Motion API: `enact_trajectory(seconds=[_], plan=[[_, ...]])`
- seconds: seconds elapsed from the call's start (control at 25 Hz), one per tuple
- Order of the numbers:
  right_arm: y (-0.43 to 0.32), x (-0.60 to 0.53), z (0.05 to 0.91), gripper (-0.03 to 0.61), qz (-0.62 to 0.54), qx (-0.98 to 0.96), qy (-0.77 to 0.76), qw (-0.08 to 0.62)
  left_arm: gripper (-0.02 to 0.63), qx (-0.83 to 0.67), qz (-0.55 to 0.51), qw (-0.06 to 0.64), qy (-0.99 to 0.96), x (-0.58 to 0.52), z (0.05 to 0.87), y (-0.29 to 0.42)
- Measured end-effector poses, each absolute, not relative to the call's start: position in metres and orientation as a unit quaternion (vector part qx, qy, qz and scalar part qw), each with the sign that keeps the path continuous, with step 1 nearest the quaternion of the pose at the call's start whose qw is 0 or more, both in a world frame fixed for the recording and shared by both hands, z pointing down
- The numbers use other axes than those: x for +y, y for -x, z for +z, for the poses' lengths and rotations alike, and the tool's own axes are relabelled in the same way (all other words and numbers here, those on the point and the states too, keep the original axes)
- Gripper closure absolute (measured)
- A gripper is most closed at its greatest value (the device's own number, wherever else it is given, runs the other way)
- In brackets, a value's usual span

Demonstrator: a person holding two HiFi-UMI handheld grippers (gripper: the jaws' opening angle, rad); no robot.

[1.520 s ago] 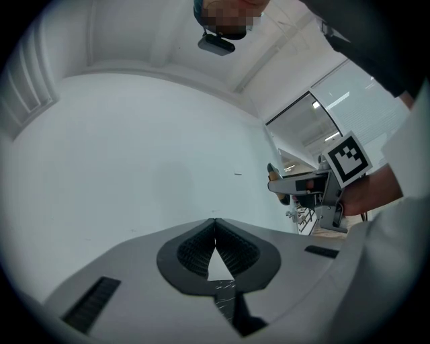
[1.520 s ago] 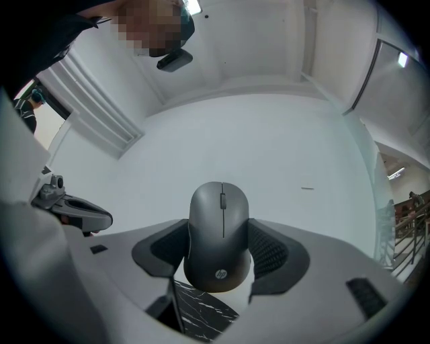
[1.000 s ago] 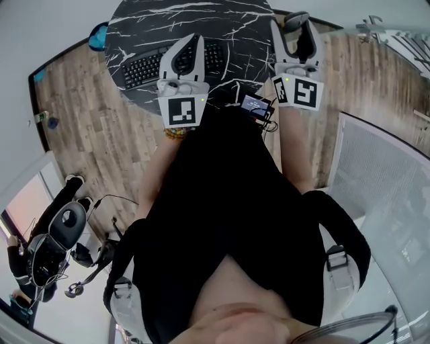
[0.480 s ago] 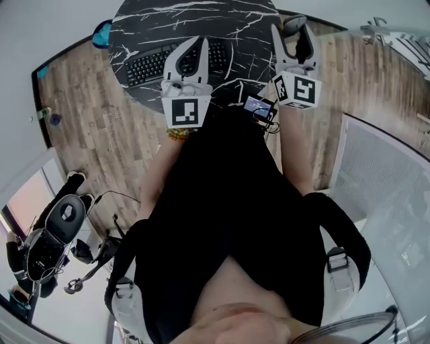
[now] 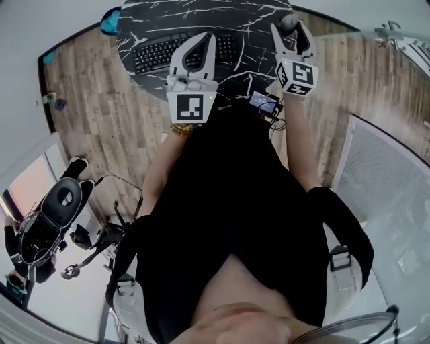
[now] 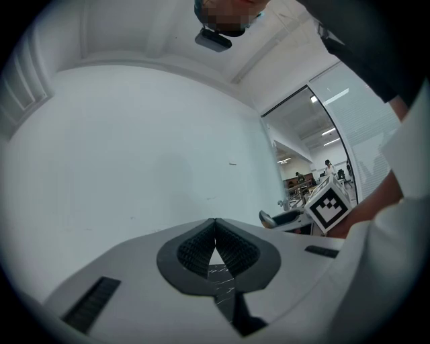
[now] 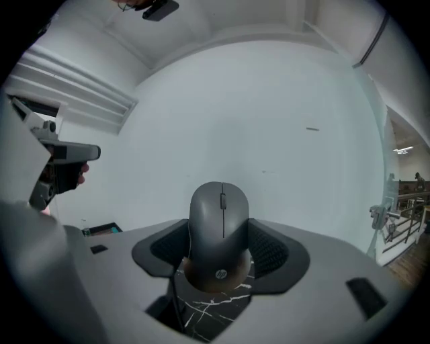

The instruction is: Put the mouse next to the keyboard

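1. My right gripper is clamped on the mouse. Both ribbed pads press its sides, and its nose sticks up past the jaw tips.
2. In the head view the mouse sits at the upper right of the frame, over the right edge of the black marbled table. The right gripper view shows marble directly under it, but I cannot tell whether it is touching or lifted clear.
3. The keyboard lies at upper centre-left of the head view, well apart from the mouse. I judge I am in the carrying step, with placement not yet done.
4. My left gripper has its jaws together with nothing between them. It hangs over the keyboard's right end, close to where I would set the mouse.
5. To do this well, I would first draw the left gripper toward the lower left so the bare marble by the keyboard's right end shows.
6. I would then carry the mouse leftward in the frame, keeping it level, and lower it until its base lies flat just beside the keyboard without touching the keys.
7. I would part the jaws only once it rests, then back straight out so the pads do not drag it.
8. A small screen device with cables sits at the near table edge, so I would keep my path above it.
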State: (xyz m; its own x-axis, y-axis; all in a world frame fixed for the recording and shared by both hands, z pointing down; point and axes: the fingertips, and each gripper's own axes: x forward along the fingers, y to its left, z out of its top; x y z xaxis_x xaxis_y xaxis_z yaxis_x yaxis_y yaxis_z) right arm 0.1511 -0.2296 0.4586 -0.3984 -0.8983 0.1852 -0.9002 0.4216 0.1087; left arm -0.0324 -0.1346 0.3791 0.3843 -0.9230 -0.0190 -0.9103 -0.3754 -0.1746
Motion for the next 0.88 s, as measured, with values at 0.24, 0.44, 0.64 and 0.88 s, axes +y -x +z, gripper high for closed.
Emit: enact_trajectory(seconds=[0.24, 0.44, 0.64, 0.88], plan=[[-0.146, -0.237, 0.522, 0.299, 0.057, -0.837, -0.521, 0.158, 0.6, 0.555, -0.051, 0.069, 0.827, -0.132, 0.388, 0.036], [-0.15, -0.242, 0.569, 0.299, 0.1, -0.833, -0.512, 0.186, 0.6, 0.555, -0.061, 0.065, 0.827, -0.133, 0.394, 0.037], [-0.15, -0.245, 0.612, 0.299, 0.144, -0.825, -0.505, 0.21, 0.6, 0.561, -0.059, 0.046, 0.824, -0.133, 0.404, 0.041], [-0.155, -0.242, 0.656, 0.299, 0.181, -0.814, -0.495, 0.244, 0.6, 0.556, -0.067, 0.053, 0.827, -0.136, 0.407, 0.035]])
